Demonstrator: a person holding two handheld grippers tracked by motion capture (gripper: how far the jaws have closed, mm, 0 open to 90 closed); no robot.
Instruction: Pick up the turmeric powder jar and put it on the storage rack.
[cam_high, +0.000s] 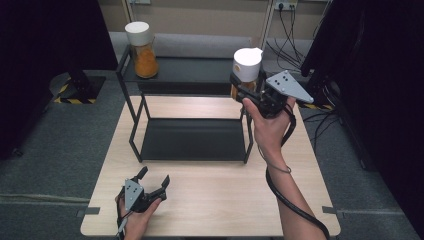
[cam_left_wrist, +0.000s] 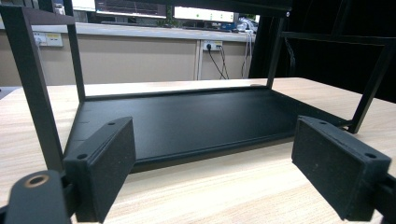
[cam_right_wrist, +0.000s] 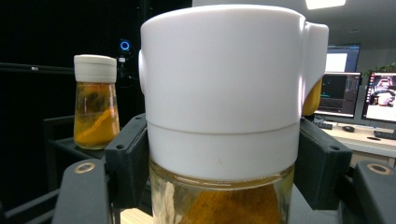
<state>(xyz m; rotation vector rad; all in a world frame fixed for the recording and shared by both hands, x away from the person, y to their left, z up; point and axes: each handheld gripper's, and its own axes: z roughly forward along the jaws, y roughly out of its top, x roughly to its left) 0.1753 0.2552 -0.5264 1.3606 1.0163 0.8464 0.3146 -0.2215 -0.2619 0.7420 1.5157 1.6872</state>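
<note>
High view is showing the right hand-held gripper (cam_high: 248, 93) pinching the upright jar (cam_high: 246, 70) at the rack's (cam_high: 192, 139) top right; the left hand-held gripper (cam_high: 154, 179) is resting spread on the tabletop (cam_high: 215, 200), well apart.

Lab or office: computer monitors (cam_right_wrist: 343, 93), wall sockets (cam_left_wrist: 47, 39), black screens.
</note>
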